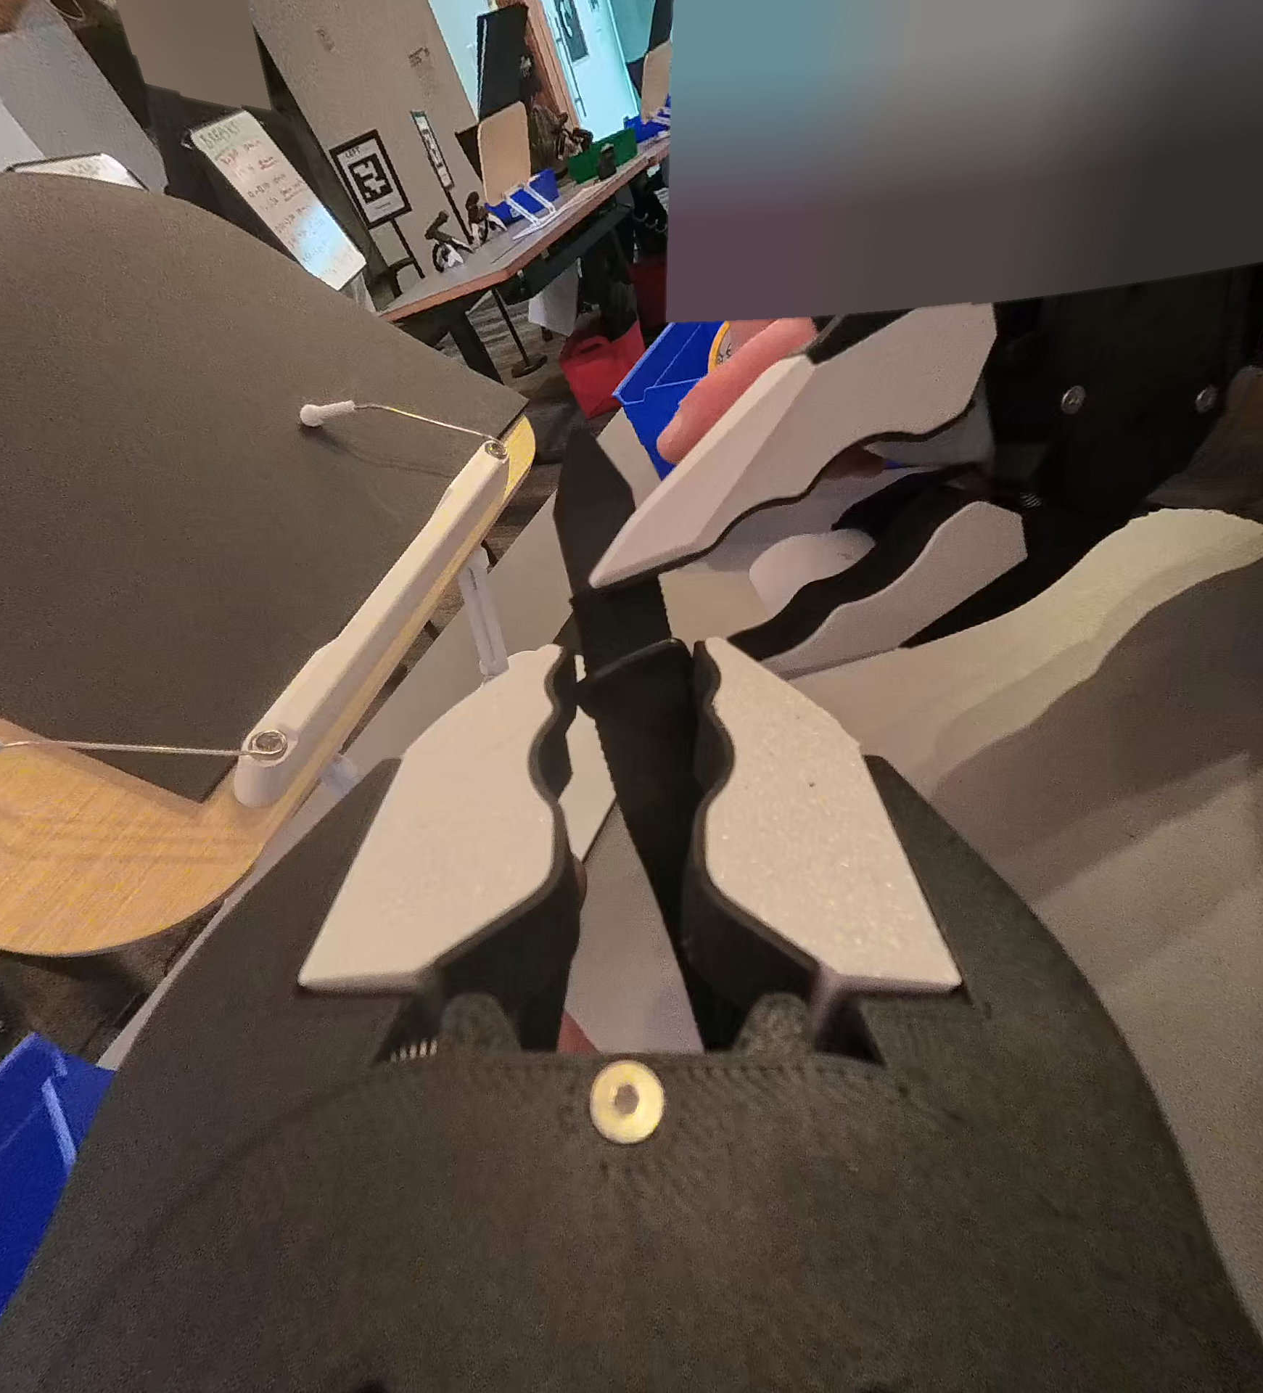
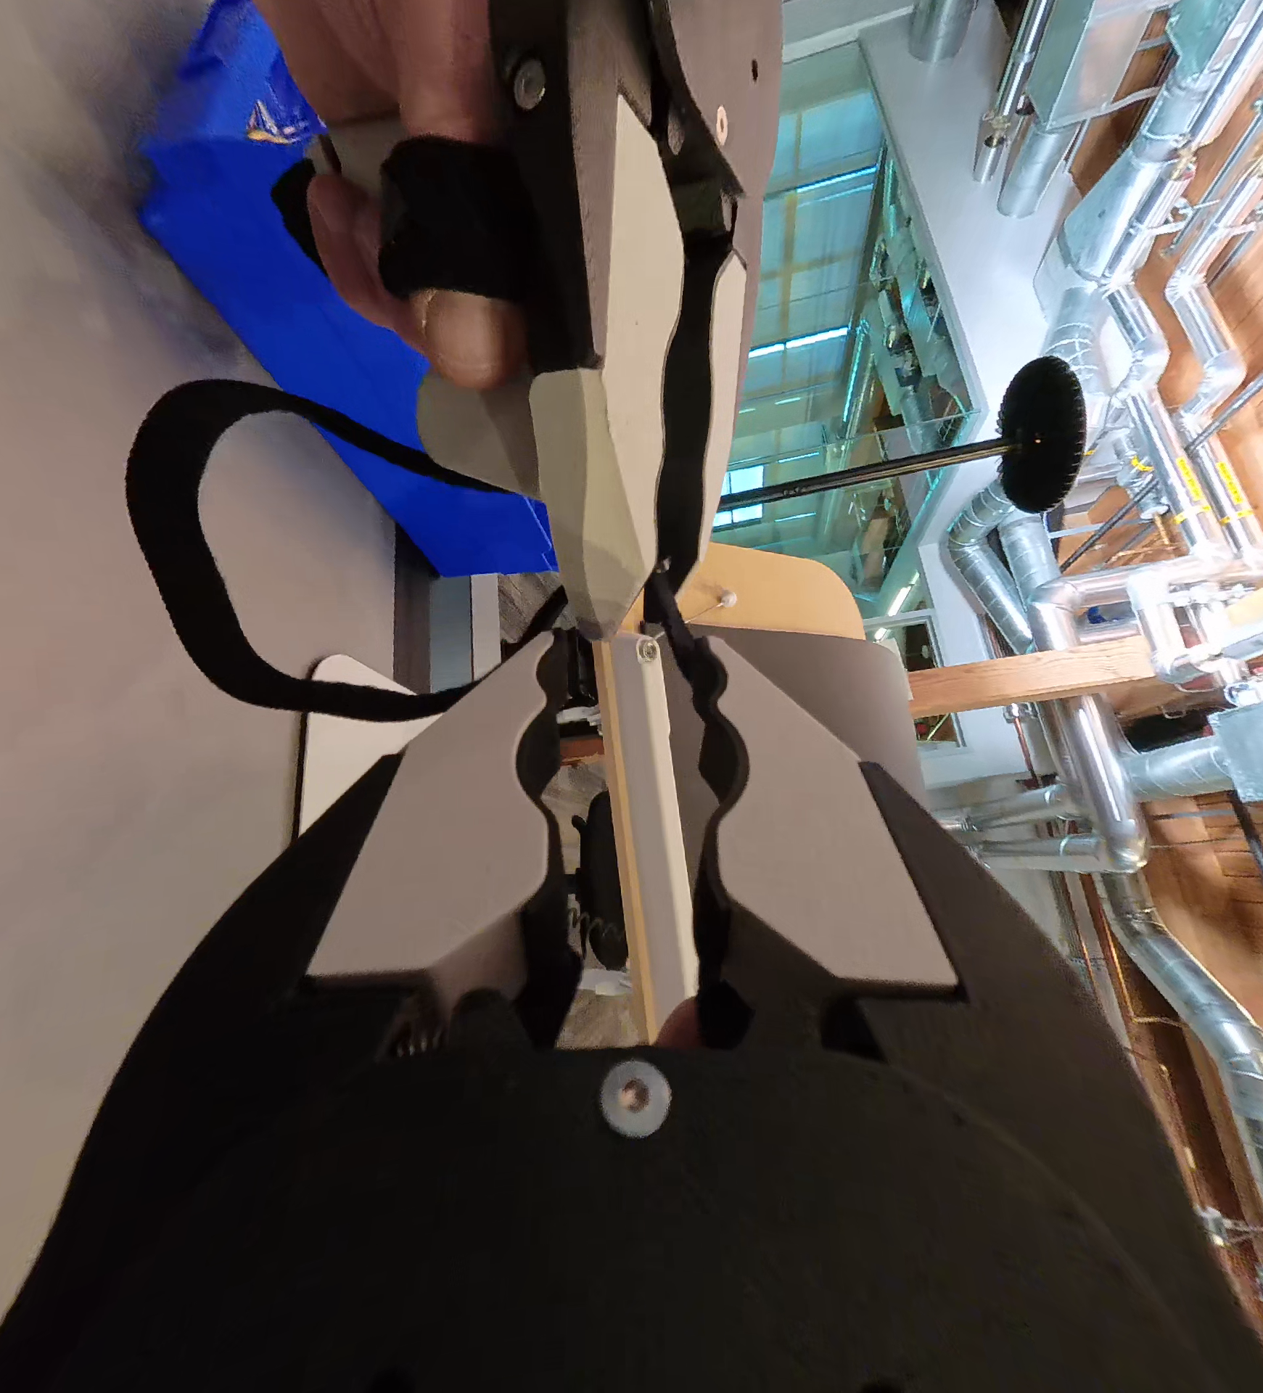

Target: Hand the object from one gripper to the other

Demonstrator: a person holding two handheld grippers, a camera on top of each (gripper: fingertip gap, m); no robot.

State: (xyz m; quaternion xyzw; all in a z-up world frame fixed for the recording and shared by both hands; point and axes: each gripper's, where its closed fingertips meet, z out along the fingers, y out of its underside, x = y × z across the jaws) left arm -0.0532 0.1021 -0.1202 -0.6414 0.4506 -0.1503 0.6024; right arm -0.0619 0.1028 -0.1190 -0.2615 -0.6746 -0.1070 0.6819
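The object is a long black strap (image 1: 589,512). My left gripper (image 1: 628,659) is shut on it near the fingertips, and the strap runs up and away from them. My right gripper (image 1: 681,614) comes in from the upper right with its jaws apart on either side of the strap, just beyond the left fingertips. In the right wrist view my right gripper (image 2: 620,647) is open. The left gripper (image 2: 613,603) points down into its gap. The strap (image 2: 161,528) hangs out to the left in a wide loop.
A table with a black mat (image 1: 161,452) and a wood edge lies at the left, with a white clamp bar (image 1: 387,626) and wires on it. A blue bin (image 1: 658,377) sits behind the grippers and also shows in the right wrist view (image 2: 274,264). A hand (image 2: 432,316) holds the left gripper. Left and right tips are no more than a few centimetres apart.
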